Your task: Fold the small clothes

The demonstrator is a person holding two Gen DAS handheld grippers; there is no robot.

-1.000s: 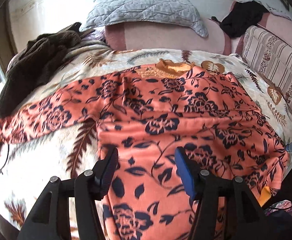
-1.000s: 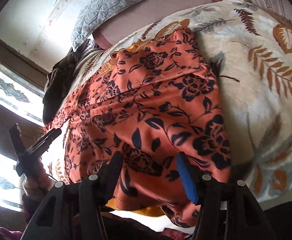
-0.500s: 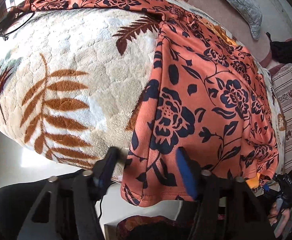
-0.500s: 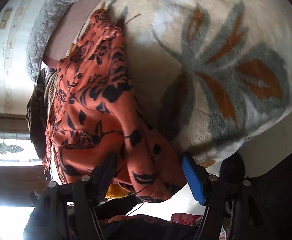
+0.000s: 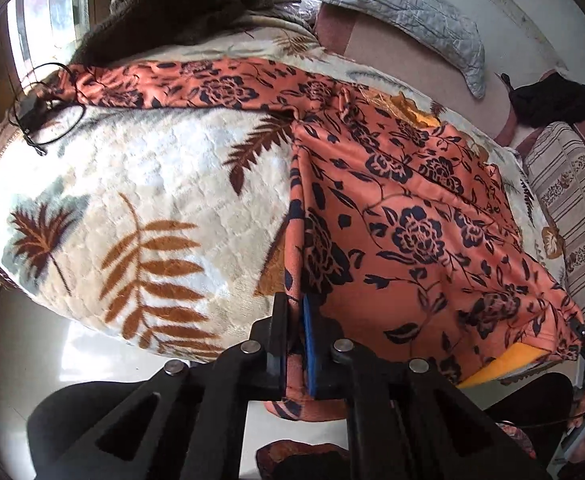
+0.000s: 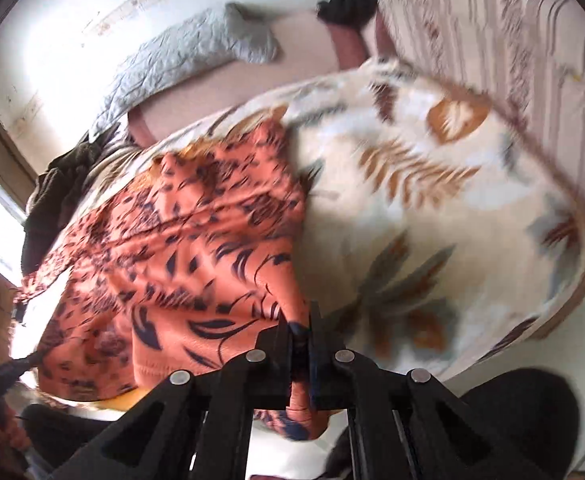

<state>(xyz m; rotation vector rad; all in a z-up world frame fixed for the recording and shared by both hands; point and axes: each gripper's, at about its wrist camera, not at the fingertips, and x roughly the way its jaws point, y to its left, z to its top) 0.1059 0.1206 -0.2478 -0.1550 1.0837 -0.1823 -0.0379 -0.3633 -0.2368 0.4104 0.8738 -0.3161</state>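
An orange garment with a dark blue flower print [image 5: 412, 216] lies spread on a cream blanket with leaf patterns [image 5: 140, 208]; one long sleeve stretches to the far left. Its yellow lining shows at the hem. My left gripper [image 5: 296, 320] is shut on the garment's near left hem corner at the bed's edge. In the right wrist view, my right gripper [image 6: 302, 332] is shut on the garment's [image 6: 196, 248] near right hem corner. The right wrist view is blurred by motion.
A grey quilted pillow [image 5: 404, 12], a dark brown garment [image 5: 180, 12] and a black item [image 5: 548, 100] lie at the far end. A black cable [image 5: 40, 116] lies by the sleeve's end. A striped cushion [image 5: 572, 216] stands at the right.
Both grippers were open over the garment's hem; they dropped to the hem corners at the bed's edge and have closed on the fabric.
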